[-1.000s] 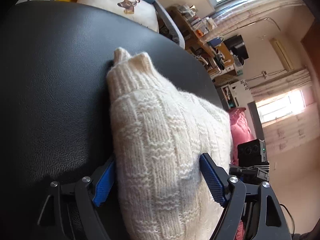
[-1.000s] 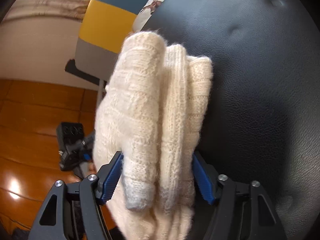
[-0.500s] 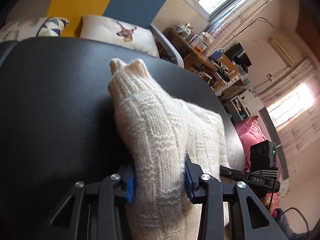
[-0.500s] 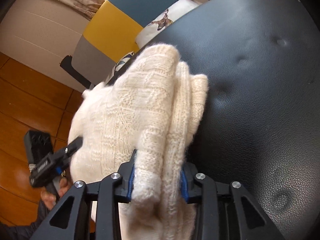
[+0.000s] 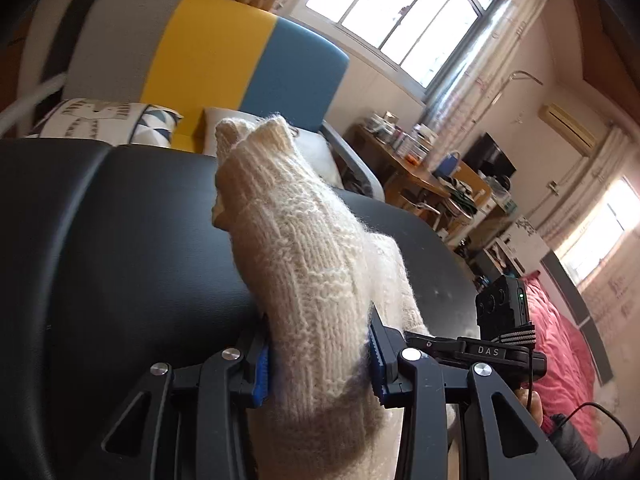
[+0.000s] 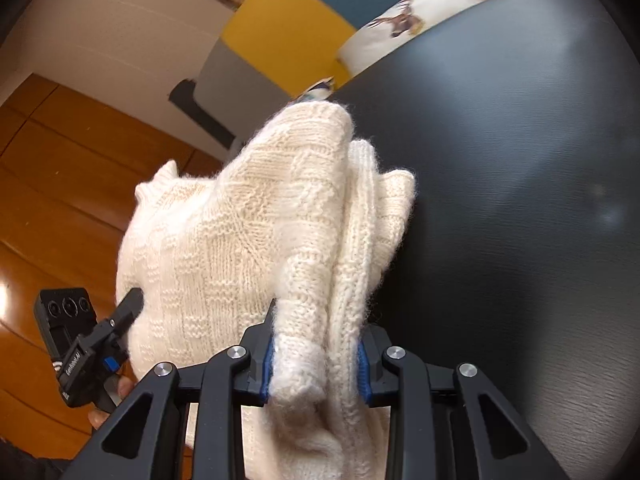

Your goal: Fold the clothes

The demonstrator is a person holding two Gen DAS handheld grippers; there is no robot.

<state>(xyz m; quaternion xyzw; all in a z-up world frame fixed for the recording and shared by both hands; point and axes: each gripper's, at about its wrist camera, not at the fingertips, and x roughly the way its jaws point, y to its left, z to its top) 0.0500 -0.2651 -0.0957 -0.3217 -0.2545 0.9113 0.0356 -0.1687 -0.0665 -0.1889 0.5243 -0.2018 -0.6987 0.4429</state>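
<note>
Surface: black leather seat (image 5: 120,240); colour-block chair (image 5: 224,60) beyond.
Sweater: cream knit sweater (image 5: 312,280) bunched, spanning both grippers.
Left gripper (image 5: 318,360): clamped on sweater.
Right gripper (image 6: 316,364): clamped on sweater.

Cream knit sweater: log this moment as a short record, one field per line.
garment: cream knit sweater, bunched in thick folds
surface: black padded seat beneath it
left gripper: shut on the sweater
right gripper: shut on the sweater
background: yellow and blue chair back, deer-print cushion, wooden floor
fold status: unfinished, fabric gathered between both grippers

left wrist: close, along tongs (image 5: 318,354) | right wrist: same | shared: sweater (image 5: 308,264)
</note>
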